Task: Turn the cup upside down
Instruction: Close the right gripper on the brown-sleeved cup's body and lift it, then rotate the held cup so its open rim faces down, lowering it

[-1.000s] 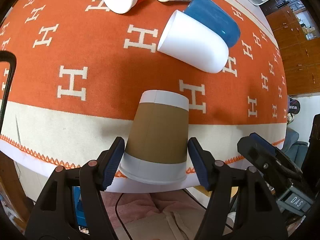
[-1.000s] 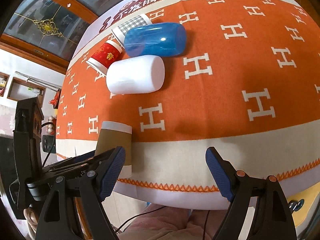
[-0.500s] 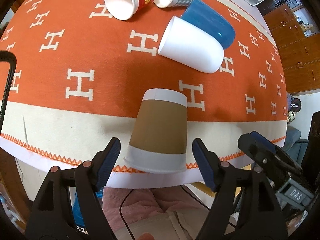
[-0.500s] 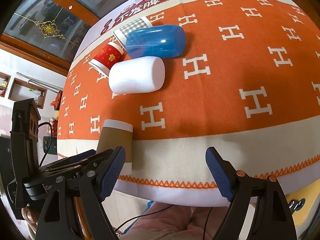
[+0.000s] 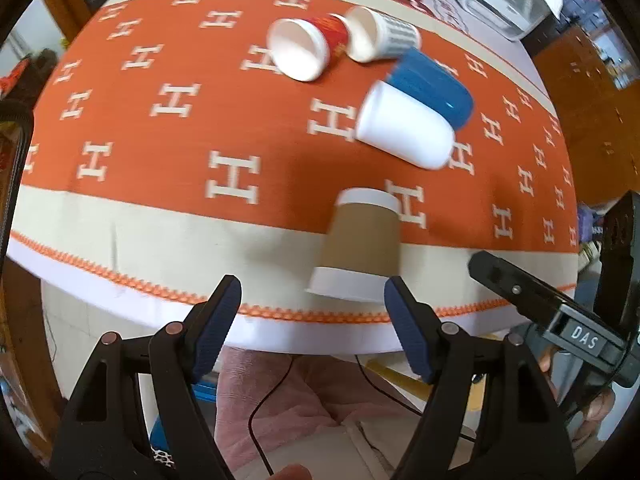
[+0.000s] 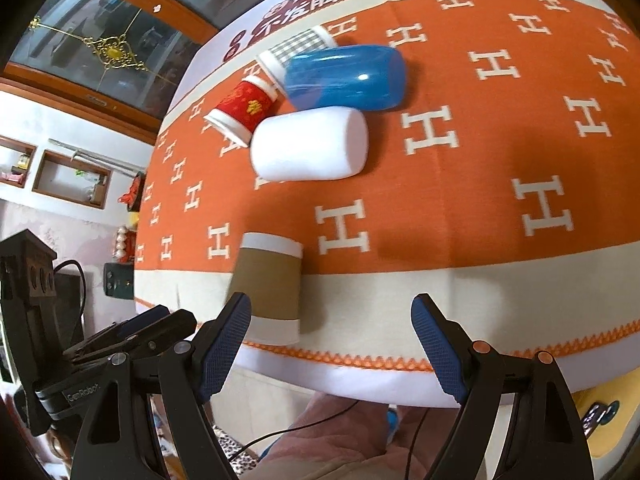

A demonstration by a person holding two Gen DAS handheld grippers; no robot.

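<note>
- Left wrist view: the left gripper (image 5: 310,320) hangs off the near edge of the table, its blue-padded fingers (image 5: 218,322) spread wide and holding nothing.
- The brown paper cup with white bands (image 5: 362,246) stands upside down, mouth on the orange H-patterned tablecloth (image 5: 192,132), near the table edge, just ahead of the right fingertip and apart from it.
- Behind it lie a white plastic cup (image 5: 404,132), a blue plastic cup (image 5: 434,84), a red paper cup (image 5: 304,46) and a checked paper cup (image 5: 380,34).
- Right wrist view: the right gripper (image 6: 332,346) is level with the table edge, jaws wide apart and empty; the brown cup sits beside its left fingertip.

Home dining table (image 5: 120,240), wooden cabinets (image 5: 580,64)
</note>
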